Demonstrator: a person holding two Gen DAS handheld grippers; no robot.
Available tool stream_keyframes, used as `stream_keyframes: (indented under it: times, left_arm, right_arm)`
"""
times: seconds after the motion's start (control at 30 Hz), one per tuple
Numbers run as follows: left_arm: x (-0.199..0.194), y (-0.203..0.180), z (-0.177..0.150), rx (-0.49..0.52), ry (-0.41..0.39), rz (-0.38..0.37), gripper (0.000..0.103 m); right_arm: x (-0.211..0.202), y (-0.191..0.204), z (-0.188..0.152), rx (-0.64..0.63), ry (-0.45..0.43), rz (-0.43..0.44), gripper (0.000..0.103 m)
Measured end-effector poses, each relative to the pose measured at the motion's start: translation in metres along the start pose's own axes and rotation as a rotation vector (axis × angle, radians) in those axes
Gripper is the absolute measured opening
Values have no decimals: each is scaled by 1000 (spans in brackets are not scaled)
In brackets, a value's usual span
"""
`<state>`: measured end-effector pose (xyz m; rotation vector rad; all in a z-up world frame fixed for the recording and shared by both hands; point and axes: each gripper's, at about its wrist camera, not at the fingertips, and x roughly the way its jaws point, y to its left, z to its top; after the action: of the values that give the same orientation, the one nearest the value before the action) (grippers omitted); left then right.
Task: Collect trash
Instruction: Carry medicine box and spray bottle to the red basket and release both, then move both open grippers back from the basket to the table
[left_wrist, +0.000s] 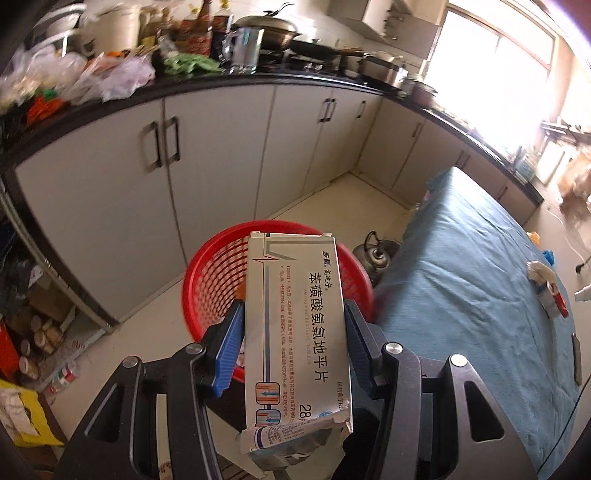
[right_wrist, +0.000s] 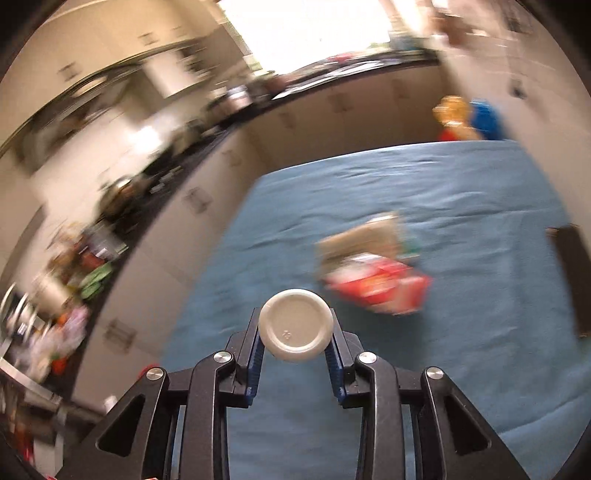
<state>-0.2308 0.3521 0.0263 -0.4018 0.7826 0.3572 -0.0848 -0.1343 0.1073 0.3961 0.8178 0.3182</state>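
While I watch both feeds: left gripper (left_wrist: 293, 325) clamps a tablet box (left_wrist: 297, 325) above the red basket (left_wrist: 210, 273); right gripper (right_wrist: 295, 334) pinches a white bottle (right_wrist: 295, 325) over the blue cloth (right_wrist: 461, 192).

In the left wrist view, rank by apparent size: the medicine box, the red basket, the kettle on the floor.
1. Medicine box, though it sits nearest the camera in the left gripper, which inflates it.
2. Red basket, partly hidden behind the box.
3. Kettle, clearly smallest.
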Motion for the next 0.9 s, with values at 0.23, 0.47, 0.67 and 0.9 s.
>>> stream_keyframes:
  times: [0.23, 0.47, 0.67, 0.9]
  left_arm:
    - [17, 14, 3, -18, 0, 4, 51]
    - [37, 22, 10, -9, 0, 16, 51]
    - [48, 32, 11, -15, 12, 14, 52]
    - [50, 34, 8, -23, 28, -3, 65]
  right_arm:
    - [66, 129, -46, -188, 152, 226, 33]
    - [156, 243, -110, -344, 301, 305, 33]
    - [219, 289, -151, -416, 375, 290, 33]
    - [243, 296, -159, -404, 412, 303, 52]
